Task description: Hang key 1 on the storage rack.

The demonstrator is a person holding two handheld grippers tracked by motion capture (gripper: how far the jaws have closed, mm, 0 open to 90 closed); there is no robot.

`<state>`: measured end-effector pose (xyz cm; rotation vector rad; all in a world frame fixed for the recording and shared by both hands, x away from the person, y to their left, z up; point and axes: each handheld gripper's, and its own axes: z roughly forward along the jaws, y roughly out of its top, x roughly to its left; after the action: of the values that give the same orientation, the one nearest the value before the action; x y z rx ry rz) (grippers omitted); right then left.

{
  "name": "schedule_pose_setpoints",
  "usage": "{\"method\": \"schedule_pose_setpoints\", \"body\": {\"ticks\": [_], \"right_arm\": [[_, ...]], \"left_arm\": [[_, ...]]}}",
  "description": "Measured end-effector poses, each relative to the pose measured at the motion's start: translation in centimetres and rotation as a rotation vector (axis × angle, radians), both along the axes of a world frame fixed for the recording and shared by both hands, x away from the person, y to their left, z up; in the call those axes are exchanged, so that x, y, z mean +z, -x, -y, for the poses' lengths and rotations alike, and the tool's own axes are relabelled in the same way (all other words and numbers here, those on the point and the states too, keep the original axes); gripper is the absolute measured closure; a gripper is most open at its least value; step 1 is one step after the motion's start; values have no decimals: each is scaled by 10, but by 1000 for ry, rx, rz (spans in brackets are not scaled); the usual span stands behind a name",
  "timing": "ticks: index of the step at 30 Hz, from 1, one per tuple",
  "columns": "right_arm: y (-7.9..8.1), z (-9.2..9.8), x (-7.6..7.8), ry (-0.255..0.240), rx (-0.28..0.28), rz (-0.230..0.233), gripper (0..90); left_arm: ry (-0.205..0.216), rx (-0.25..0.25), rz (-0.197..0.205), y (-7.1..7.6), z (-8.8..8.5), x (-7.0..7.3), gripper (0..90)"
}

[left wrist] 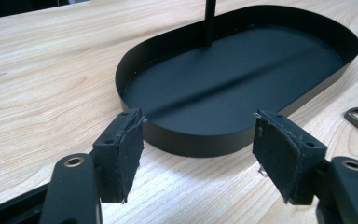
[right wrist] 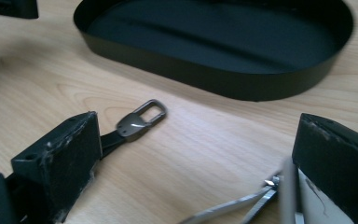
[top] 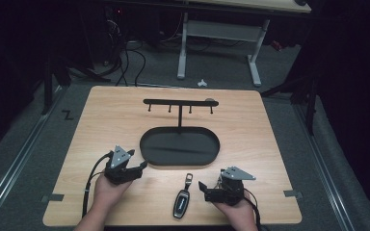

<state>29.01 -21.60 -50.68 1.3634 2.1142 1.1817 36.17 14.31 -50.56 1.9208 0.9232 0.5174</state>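
Left gripper sat by the tray, jaws spread, holding nothing. Right gripper lay just beside the key fob, jaws spread, nothing held.

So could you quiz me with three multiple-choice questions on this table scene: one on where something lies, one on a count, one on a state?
1. Where does the car key fob lie?
A. in the tray
B. on the table between the two tools
C. hung on the rack

2. How many pegs hang from the rack bar?
A. two
B. four
C. six

3. How stand the left tool's jaws?
A. open, holding nothing
B. shut on the fob
C. shut on the tray's rim

B: the fob rests on bare wood before the black oval tray.
B: four pegs show.
A: the pads stand apart.
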Motion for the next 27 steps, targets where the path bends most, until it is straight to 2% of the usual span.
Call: {"method": "schedule_pose_setpoints", "body": {"ticks": [1, 5, 9, 11, 15, 18, 20, 22, 23, 25, 27], "right_arm": [[1, -7, -1, 15, 14, 1, 10], [1, -19, -3, -7, 40, -20, 0], [0, -29, -7, 0, 60, -35, 1], [0, -32, -9, 12, 64, -42, 7], [1, -39, -11, 19, 75, -43, 37], [3, -45, -10, 27, 74, -35, 56], [3, -51, -12, 26, 83, -46, 56], [3, -54, -12, 41, 88, -43, 63], [2, -60, -14, 72, 80, -31, 67], [0, -62, -14, 55, 81, -45, 67], [-1, -64, -15, 64, 86, -47, 68]], "left_arm": [[0, 4, 4, 2, -1, 0, 337], [-1, 4, -3, 5, -5, 1, 338], [6, 13, 0, 8, -10, 2, 338], [11, 13, 1, 7, -9, 2, 338], [-11, 1, -3, 4, -4, 0, 337], [-10, -7, -1, 3, -2, -1, 338], [-14, -9, -1, 3, -2, -1, 337], [-15, -10, -3, 4, -2, -1, 337], [-12, -10, -6, 4, -2, -1, 337], [-12, -10, -7, 4, -2, -1, 337], [-17, -10, -3, 5, -3, -1, 337]]}}
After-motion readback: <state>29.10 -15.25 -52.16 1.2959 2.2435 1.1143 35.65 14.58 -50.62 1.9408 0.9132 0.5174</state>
